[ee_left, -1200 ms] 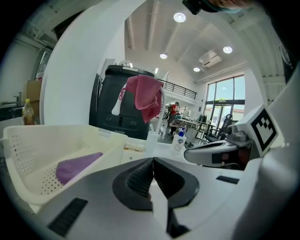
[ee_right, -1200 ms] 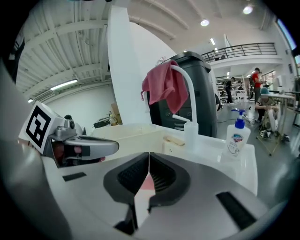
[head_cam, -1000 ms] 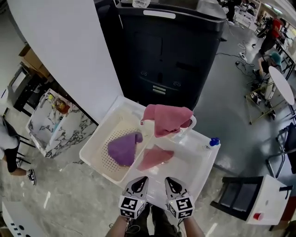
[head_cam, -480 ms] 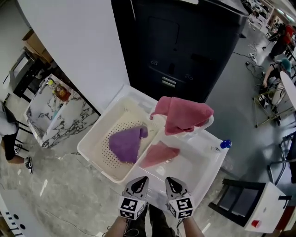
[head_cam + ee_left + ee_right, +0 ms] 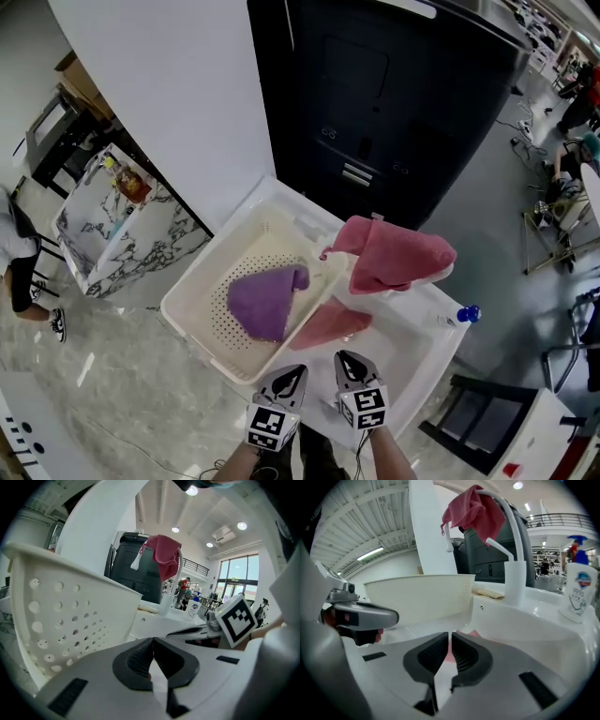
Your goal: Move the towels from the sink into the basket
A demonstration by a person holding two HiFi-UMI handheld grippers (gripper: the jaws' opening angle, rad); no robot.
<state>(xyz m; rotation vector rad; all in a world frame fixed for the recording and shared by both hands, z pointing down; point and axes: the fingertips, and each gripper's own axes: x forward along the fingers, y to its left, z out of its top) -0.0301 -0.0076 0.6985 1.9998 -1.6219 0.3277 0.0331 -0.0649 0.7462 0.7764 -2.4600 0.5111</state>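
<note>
Towels are waiting ahead of both grippers, and the coming move is turning on the nearest one, a flat salmon-pink cloth towel [image 5: 330, 323].

The left gripper [image 5: 295, 372] and the right gripper [image 5: 345, 358] are both sitting with their jaws pressed together and nothing caught between them, side by side and pointing the same way, slightly downward. The flat salmon-pink cloth towel is lying just beyond the right gripper's tips, on the floor of the white moulded sink basin [image 5: 403, 345]. Its long axis is running across the line the grippers are pointing along, with the near end reaching toward the left gripper and the far end angling off to the right. The right gripper is looking like the nearer of the two and is probably the better placed for the pick, though its jaws would first need to part.

Ahead and to the left of the left gripper, the white perforated plastic basket [image 5: 225, 267] is sitting beside the basin, its wall filling the left side of the left gripper view. A crumpled purple cloth towel [image 5: 265, 302] is already lying in it.

Farther ahead and higher, a rose-pink cloth towel [image 5: 394, 253] is hanging over the white curved tap [image 5: 515, 581], well apart from both grippers. Off to the right of the right gripper, a white bottle with a blue cap [image 5: 467, 314] is standing on the sink's edge.

Counted: three towels, two pink and one purple; one basket; one basin; one tap; one bottle; two grippers. By this count one towel is in the basket and two are left to move.
</note>
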